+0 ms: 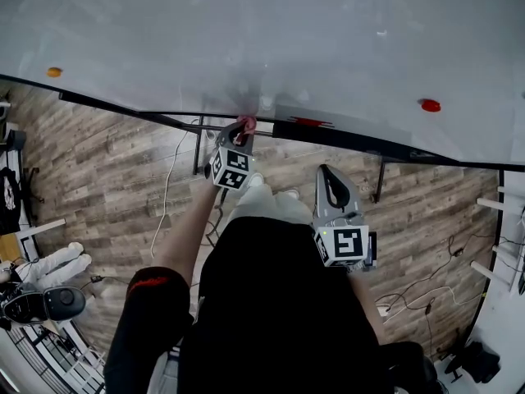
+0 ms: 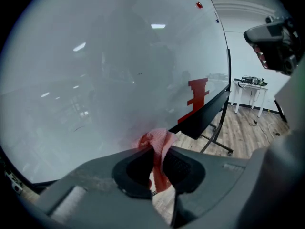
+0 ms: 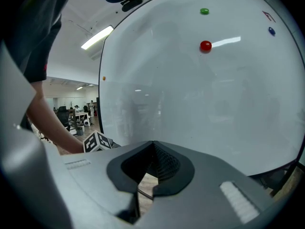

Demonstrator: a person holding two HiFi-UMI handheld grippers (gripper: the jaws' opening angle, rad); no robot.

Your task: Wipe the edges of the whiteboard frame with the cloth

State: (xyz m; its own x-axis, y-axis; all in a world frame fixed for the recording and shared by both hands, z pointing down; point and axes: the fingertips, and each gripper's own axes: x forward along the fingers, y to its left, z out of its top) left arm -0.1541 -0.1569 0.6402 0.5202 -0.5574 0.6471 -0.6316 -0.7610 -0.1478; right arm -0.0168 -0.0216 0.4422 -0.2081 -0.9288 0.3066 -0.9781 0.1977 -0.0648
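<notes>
**Left tool.** My left tool [image 2: 158, 151] pinches the pink-red cloth [image 2: 159, 138] between its jaws. The cloth bunches out just beyond the tips and lies against the whiteboard [image 2: 109, 70] at its lower edge. From there the dark whiteboard frame [image 2: 205, 113] runs off to the tool's right.

**Right tool.** My right tool [image 3: 151, 147] has its jaws pressed together on nothing. It hangs short of the board, to the right of the left tool and apart from the cloth. A red magnet [image 3: 205, 46] and a green magnet [image 3: 204, 11] sit on the board, high above its tips.
</notes>
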